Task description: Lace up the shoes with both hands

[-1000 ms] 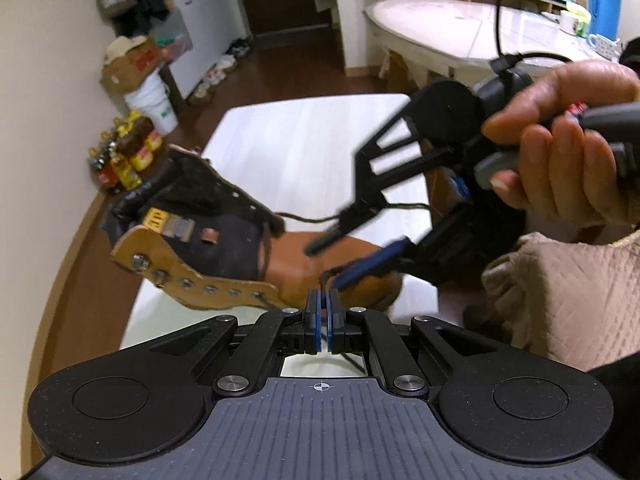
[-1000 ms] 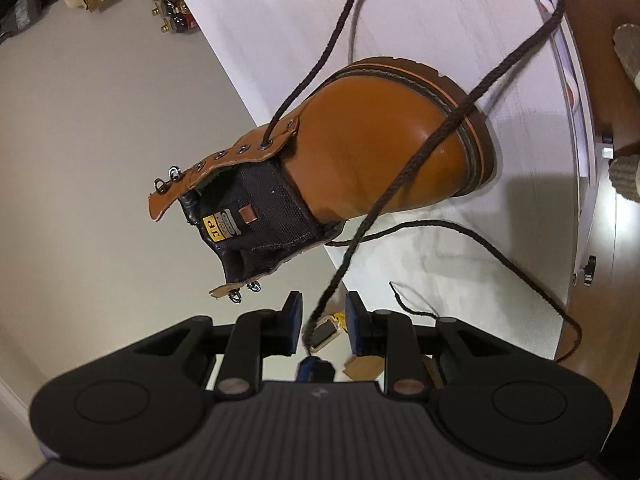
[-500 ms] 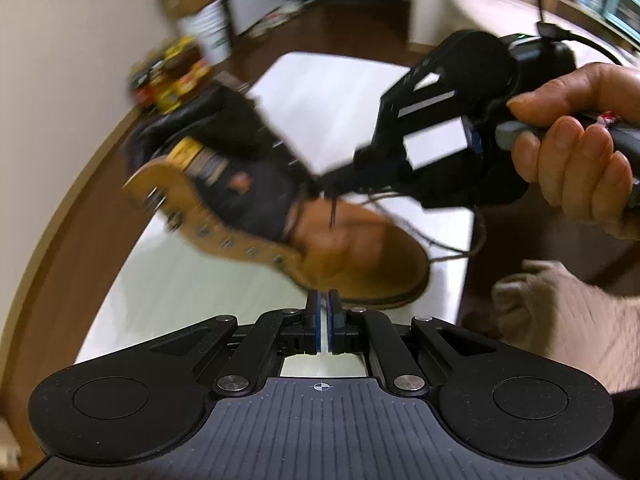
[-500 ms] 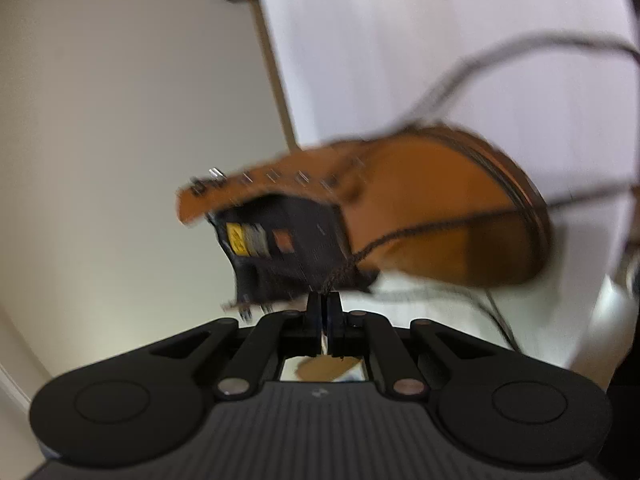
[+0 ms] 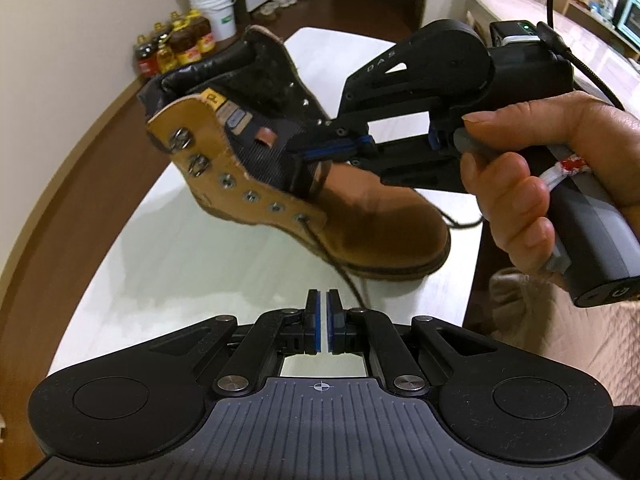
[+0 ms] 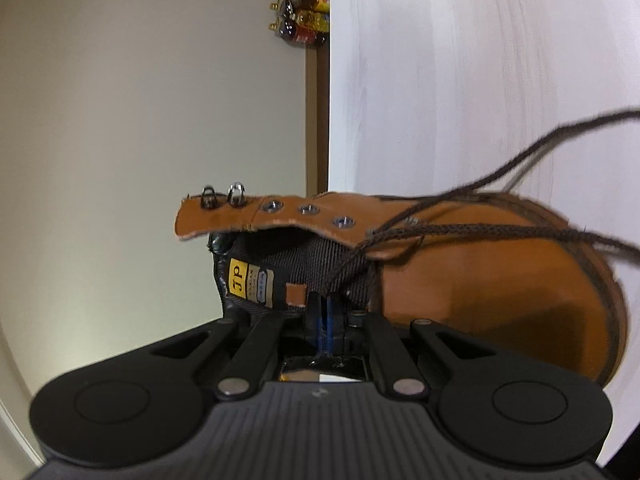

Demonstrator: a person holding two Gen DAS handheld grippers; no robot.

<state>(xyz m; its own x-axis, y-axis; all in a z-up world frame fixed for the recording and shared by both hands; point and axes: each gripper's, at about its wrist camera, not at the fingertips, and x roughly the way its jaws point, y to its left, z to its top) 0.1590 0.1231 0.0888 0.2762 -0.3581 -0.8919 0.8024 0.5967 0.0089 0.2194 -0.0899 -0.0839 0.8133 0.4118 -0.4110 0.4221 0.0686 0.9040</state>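
A tan leather boot [image 5: 372,236] with a black tongue stands on the white table [image 5: 208,280]; it also shows in the right wrist view [image 6: 480,280]. A dark brown lace [image 6: 460,236] runs from its lowest eyelets. My right gripper [image 5: 308,156] is shut on the lace, pressed against the tongue [image 6: 320,264]. My left gripper [image 5: 321,300] is shut and empty, just in front of the toe, beside a lace strand [image 5: 340,276].
Several bottles [image 5: 176,44] and a white bucket [image 5: 216,12] stand on the floor by the wall at the far left. A second table [image 5: 560,32] with appliances is at the back right. The table's right edge [image 5: 476,240] is near the boot toe.
My right gripper has shut on the lace and moved in against the boot's tongue. The boot has shifted and turned. My left gripper has let its lace go and stays shut.
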